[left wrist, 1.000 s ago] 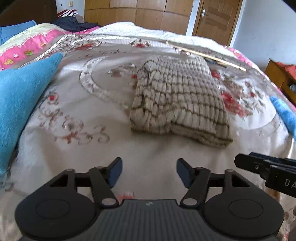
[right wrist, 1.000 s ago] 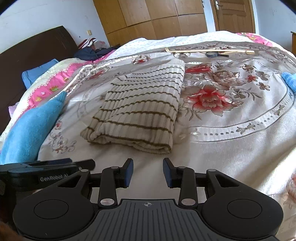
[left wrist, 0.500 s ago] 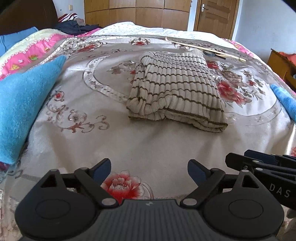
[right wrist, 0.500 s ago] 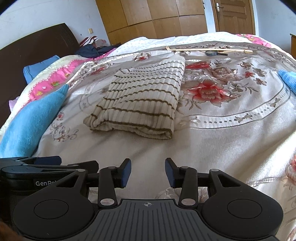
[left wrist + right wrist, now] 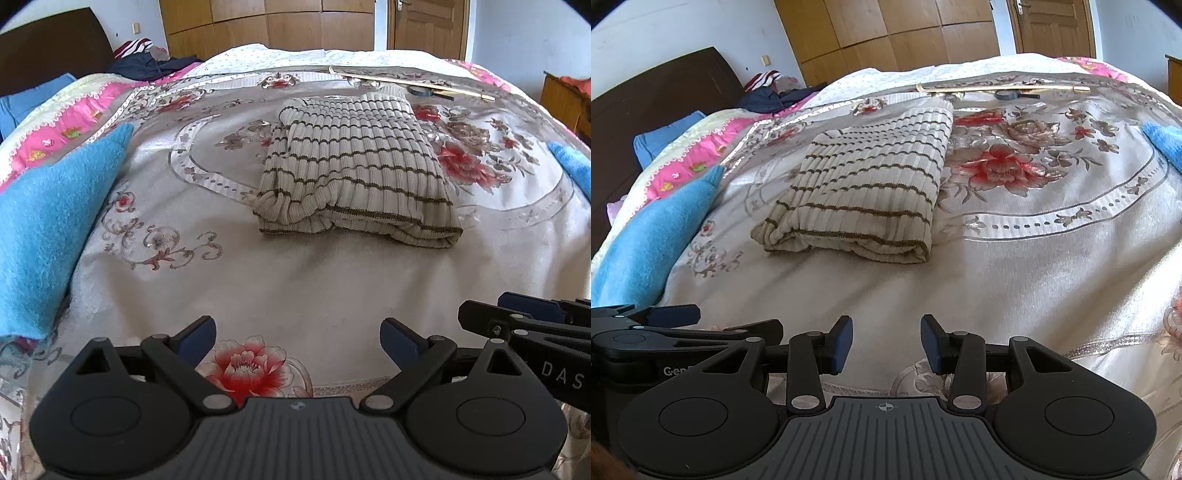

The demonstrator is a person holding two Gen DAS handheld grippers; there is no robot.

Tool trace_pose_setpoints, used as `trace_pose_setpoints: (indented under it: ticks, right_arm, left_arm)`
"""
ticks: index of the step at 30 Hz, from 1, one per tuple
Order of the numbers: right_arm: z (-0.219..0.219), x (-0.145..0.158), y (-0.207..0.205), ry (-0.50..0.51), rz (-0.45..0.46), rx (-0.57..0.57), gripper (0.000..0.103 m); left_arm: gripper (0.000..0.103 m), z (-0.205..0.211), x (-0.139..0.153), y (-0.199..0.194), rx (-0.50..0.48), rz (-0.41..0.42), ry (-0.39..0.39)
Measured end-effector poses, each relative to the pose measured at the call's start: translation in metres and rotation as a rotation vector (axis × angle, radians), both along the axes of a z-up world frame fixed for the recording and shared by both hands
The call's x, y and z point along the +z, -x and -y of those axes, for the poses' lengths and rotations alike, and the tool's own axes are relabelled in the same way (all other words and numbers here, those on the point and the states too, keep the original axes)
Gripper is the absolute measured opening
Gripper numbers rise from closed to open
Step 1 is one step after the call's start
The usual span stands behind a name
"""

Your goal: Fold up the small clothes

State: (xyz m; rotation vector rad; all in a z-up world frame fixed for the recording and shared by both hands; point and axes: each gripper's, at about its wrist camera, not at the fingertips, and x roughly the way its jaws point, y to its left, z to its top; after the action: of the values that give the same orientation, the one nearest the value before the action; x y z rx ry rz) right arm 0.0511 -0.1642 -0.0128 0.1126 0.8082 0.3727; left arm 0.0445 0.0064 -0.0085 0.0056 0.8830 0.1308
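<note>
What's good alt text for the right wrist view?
A folded cream sweater with thin brown stripes lies on a floral bedspread, untouched. The right claw sits open and empty in the foreground, the left claw beside it at the left edge.

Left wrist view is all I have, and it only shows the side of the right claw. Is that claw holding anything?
Observer: No. The right claw is open. Its jaws have just been opening, and nothing is between them.
Operator: Is it touching the sweater?
Observer: No. The striped sweater lies folded ahead of it, with bare bedspread between the two.
Operator: How does the sweater's right edge look?
Observer: From this side it appears to be one rounded fold, with no loose layers sticking out.
</note>
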Motion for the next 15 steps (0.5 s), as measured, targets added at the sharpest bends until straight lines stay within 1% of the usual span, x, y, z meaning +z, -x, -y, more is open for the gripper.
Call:
trace_pose_setpoints:
  ticks: [15]
  right_arm:
    - [0.0035, -0.0038, 0.0006, -0.015, -0.010, -0.008, 0.040]
  left_arm:
    - [0.103, 0.0019, -0.0028, 0.0004, -0.006, -0.019, 0.002]
